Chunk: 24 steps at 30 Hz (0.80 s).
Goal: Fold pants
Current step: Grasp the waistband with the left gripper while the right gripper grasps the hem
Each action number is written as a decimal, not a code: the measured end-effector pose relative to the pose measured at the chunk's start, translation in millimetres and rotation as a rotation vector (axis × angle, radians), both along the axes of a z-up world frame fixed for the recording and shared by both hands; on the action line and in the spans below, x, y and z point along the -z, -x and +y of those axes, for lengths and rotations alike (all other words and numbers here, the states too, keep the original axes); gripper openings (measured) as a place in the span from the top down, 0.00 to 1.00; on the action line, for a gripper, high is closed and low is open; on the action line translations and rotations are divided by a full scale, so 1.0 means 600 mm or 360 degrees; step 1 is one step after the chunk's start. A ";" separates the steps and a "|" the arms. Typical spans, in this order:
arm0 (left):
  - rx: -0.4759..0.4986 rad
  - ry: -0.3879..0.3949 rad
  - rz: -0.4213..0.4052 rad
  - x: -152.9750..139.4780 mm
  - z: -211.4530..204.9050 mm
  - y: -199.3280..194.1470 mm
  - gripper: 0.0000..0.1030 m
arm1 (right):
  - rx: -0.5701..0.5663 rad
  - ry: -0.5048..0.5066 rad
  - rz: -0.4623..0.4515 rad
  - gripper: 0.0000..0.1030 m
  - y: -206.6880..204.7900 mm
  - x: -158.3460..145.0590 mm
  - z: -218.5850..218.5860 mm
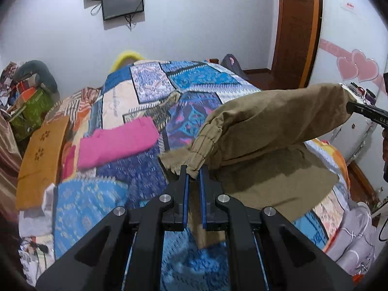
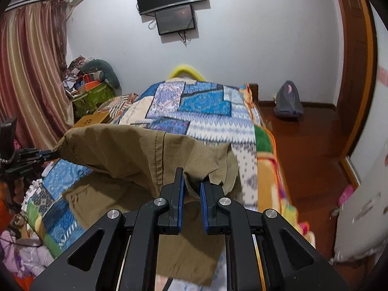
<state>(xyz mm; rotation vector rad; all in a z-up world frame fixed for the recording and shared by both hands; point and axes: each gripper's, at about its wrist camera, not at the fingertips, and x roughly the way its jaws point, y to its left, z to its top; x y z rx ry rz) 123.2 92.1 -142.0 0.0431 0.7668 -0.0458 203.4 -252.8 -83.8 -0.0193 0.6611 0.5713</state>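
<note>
Khaki pants (image 1: pixel 271 126) hang stretched between my two grippers above the patchwork bedspread (image 1: pixel 194 82). My left gripper (image 1: pixel 194 172) is shut on the gathered waistband end. My right gripper (image 2: pixel 192 178) is shut on the other end of the same pants (image 2: pixel 135 155). The rest of the fabric droops down onto the bed below. Each gripper shows in the other's view: the right one at the right edge (image 1: pixel 351 108), the left one at the left edge (image 2: pixel 52 154).
A folded pink garment (image 1: pixel 118 143) and an orange-brown folded cloth (image 1: pixel 40 160) lie on the bed's left side. Boxes and clutter (image 2: pixel 92 89) stand by the curtain. A grey bag (image 2: pixel 288 101) sits on the wooden floor right of the bed.
</note>
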 end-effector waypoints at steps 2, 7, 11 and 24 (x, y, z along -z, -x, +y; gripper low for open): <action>0.0005 0.0007 0.0025 0.015 -0.003 0.012 0.93 | 0.0015 0.0009 0.0023 0.90 0.012 0.017 -0.005; 0.0040 0.0009 0.0128 0.050 -0.013 0.032 0.93 | 0.0061 0.0024 0.0104 0.90 0.038 0.062 -0.016; 0.0032 0.0052 0.0186 0.073 -0.009 0.045 0.93 | 0.0085 0.0029 0.0181 0.90 0.052 0.097 -0.021; -0.0092 0.0092 0.0262 0.090 0.024 0.072 0.93 | 0.0187 0.0124 0.0303 0.81 0.097 0.139 -0.056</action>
